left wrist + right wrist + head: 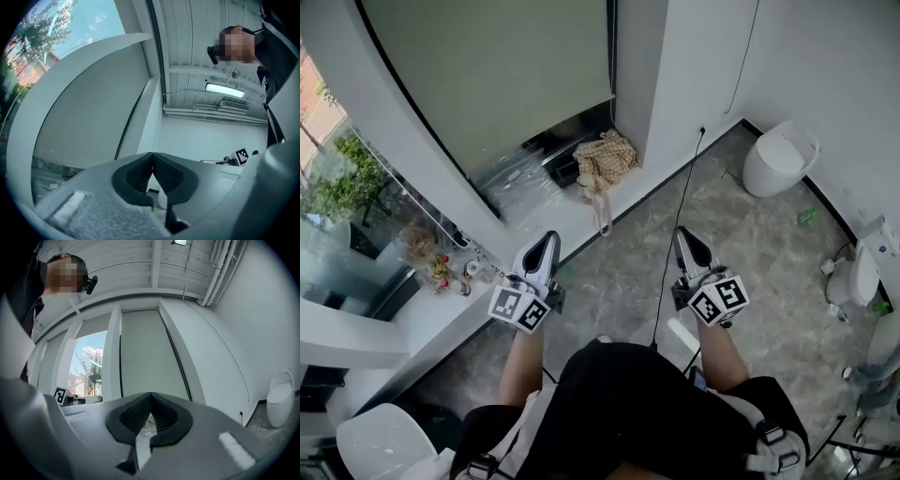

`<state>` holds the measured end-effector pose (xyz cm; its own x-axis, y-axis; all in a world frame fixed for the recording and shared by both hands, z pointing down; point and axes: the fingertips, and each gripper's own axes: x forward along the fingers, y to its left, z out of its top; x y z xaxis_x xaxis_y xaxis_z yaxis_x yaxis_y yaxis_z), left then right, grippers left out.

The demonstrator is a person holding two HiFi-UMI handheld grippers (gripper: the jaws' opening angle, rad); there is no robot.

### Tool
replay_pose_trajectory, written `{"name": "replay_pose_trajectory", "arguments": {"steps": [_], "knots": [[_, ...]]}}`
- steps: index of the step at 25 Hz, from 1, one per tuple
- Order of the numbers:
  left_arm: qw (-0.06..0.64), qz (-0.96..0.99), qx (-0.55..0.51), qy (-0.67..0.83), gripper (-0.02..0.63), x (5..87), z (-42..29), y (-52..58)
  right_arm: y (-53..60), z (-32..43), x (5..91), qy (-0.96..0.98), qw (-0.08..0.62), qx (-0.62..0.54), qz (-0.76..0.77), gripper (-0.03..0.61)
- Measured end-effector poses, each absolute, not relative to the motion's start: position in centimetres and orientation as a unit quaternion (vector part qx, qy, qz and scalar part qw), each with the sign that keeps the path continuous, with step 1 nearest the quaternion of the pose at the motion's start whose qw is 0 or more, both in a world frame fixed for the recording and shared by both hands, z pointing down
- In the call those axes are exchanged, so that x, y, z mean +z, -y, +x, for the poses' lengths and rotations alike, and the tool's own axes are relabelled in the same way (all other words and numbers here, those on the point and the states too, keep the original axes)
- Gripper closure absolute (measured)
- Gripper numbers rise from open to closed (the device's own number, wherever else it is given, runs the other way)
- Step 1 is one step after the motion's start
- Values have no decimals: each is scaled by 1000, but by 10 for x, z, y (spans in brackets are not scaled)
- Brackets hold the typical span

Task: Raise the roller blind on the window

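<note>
Two grey handheld grippers, left gripper (547,240) and right gripper (685,236), hover with jaws pressed together and empty, short of the white window sill (546,217); the pale grey fabric roller blind (487,70) hangs above that sill, lowered nearly to it, ahead of both.

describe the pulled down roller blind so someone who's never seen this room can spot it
Start at the long white sill that runs under the glass. The roller blind is the flat grey-green sheet over the pane beside the white pillar, ending just above the sill. Unlike the bare pane to its left, which shows trees, nothing shows through it.
</note>
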<state>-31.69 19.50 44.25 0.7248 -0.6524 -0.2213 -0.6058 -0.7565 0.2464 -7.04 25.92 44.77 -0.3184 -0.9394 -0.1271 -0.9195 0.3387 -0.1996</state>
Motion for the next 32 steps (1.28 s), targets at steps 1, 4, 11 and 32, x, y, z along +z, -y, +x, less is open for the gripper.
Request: {"name": "replay_pose_trajectory", "arguments": {"steps": [1,4,11,32], "knots": [[76,927,-147,336,614,442,-315,-191,-257,-70,448,-808,111,-45,-577,580],[79,931,-148,323,614,441,-310,-185,-255,-68,447,-802,109,-44,-586,580],[100,936,-144,304,614,458,-289,-173,-254,-52,454,-791,93,-46,-603,580],[83,929,-130,335,614,457,-165,-79,-139,76,459,-808,127,-48,-574,580]]}}
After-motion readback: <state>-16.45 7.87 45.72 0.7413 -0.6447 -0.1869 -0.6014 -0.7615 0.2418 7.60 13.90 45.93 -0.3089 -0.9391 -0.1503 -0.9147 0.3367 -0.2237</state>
